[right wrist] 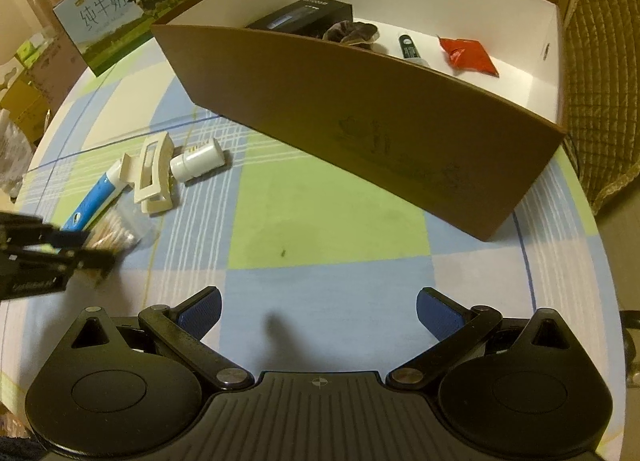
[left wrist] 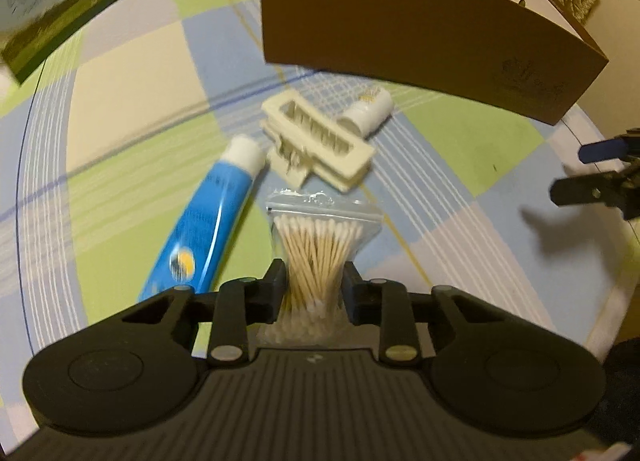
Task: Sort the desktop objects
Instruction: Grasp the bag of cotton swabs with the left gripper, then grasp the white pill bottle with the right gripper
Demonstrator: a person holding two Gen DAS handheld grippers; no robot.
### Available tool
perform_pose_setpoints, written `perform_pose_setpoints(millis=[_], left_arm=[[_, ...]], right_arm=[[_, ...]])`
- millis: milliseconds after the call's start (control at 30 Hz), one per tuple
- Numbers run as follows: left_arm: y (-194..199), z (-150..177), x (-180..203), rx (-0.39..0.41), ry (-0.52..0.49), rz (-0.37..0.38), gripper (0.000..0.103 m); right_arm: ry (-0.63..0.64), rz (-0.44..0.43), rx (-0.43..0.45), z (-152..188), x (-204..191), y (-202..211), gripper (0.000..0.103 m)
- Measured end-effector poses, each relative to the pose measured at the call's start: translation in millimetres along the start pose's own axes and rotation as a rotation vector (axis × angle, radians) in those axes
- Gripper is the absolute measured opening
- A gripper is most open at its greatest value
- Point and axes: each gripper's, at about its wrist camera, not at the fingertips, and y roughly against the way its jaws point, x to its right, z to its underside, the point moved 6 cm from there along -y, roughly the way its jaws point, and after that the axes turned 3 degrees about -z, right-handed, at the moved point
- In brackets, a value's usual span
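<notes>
The left wrist camera sat low behind its own claw (left wrist: 314, 285), close to the bench (left wrist: 132, 113), looking forward at a bag of cotton swabs (left wrist: 316, 245), with the brown box (left wrist: 420, 29) beyond. The right wrist camera rode higher and further back, looking over its claw (right wrist: 318, 313) across the bench (right wrist: 328, 213) and down into the box (right wrist: 360, 109). Both views shared the box, the blue tube (left wrist: 208, 229) (right wrist: 100, 193), the cream hair clip (left wrist: 320, 141) (right wrist: 152, 173) and the milk carton (left wrist: 60, 1) (right wrist: 120, 9). Each camera caught the other's claw at its edge.
</notes>
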Motion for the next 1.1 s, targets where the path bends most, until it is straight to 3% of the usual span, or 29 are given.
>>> perform_pose_setpoints(millis=[200,267,400,500,600,667,867,1100], left_arm=[[14,18,5,-0.032,0.044,0.004,0.026],[15,17,5,-0.025,0.053,-0.003,0.038],[5,12,7,-0.035,0.059,-0.022,0.044],[1,12,11,-0.030,0.036,-0.050,0.041],[4,14,13,-0.016,0.032,-0.060,0.026],[8,16,11,-0.015,0.067,-0.049,0.022],[36,11,-1,0.058,0.138,-0.074,0.022],[60,-2,-37,0.123,0.269,-0.121,0.022]], right_arm=[[0.022,-0.017,-0.009,-1,-6,-5,0.101],[0.029,-0.021,-0.011,-2,-8,-7,0.101],[0.050,-0.029,-0.009,-3,-13,-8,0.101],[0.060,-0.032,-0.008,-2,-14,-6,0.101],[0.056,-0.035,-0.008,-1,-13,-6,0.101],[0.053,-0.041,-0.009,-1,-13,-7,0.101],[0.074,-0.098,0.011,-7,-27,-11,0.101],[0.159,-0.165,0.130,-35,-55,-25,0.098]])
